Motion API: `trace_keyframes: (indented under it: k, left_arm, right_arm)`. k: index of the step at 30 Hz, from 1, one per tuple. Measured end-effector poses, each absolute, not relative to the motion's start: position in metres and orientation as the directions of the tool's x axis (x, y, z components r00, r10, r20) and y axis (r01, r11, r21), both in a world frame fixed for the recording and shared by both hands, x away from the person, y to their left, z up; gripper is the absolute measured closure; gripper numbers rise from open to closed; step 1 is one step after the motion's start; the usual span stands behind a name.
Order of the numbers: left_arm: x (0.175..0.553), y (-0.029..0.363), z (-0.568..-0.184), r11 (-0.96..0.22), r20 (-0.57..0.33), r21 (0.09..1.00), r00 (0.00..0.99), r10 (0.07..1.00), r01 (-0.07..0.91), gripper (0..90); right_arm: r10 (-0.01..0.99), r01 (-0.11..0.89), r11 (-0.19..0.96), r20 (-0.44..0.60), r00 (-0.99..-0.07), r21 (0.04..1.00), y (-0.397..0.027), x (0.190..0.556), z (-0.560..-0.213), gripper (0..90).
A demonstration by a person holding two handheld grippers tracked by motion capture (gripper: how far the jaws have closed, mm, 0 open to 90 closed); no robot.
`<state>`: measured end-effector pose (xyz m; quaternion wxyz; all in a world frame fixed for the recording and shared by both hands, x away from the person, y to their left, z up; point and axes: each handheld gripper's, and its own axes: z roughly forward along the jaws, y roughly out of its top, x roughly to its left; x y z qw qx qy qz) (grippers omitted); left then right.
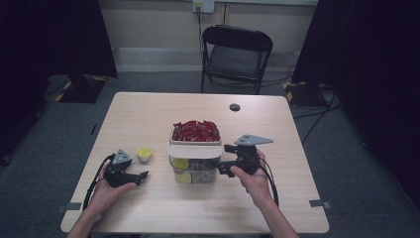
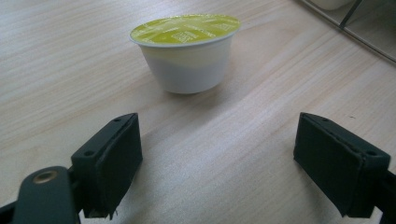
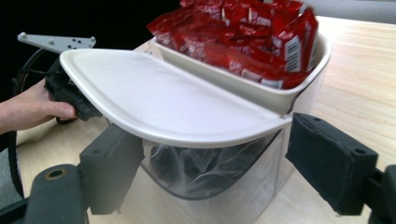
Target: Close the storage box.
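Observation:
A small white cup with a yellow foil lid (image 1: 144, 154) (image 2: 187, 51) stands upright on the wooden table (image 1: 148, 114). My left gripper (image 1: 142, 175) (image 2: 233, 158) rests open just short of it, with bare table between its jaws. In the middle of the table is a clear bin (image 1: 195, 171) (image 3: 219, 186) with a white hinged lid (image 1: 195, 150) (image 3: 163, 100). A top tray of red packets (image 1: 196, 131) (image 3: 243, 32) sits on it, and yellow cups show inside below. My right gripper (image 1: 225, 159) (image 3: 224, 172) is open at the bin's right side, its jaws beside the clear wall under the lid.
A black folding chair (image 1: 236, 54) stands beyond the far edge. A dark round grommet (image 1: 235, 107) sits in the tabletop at the back. Dark curtains and stand bases flank the table. The other hand with its gripper (image 3: 60, 93) shows behind the bin.

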<state>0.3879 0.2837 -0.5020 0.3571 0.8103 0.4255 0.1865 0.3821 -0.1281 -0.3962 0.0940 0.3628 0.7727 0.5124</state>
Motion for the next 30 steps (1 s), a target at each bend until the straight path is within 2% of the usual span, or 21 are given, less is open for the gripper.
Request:
trace_keyframes:
  k: [15,30]
  left_arm:
    - [0.388,0.284,-0.502,-0.381,-0.003,0.738,0.568,0.823,0.556,14.8]
    - [0.388,0.284,-0.502,-0.383,-0.002,0.737,0.568,0.823,0.557,14.8]
  right_arm:
    - [0.651,0.481,0.213,0.244,-0.719,0.85,-0.126,0.375,-0.407,18.4]
    - [0.652,0.476,0.251,0.216,-0.727,0.843,-0.122,0.369,-0.418,20.2]
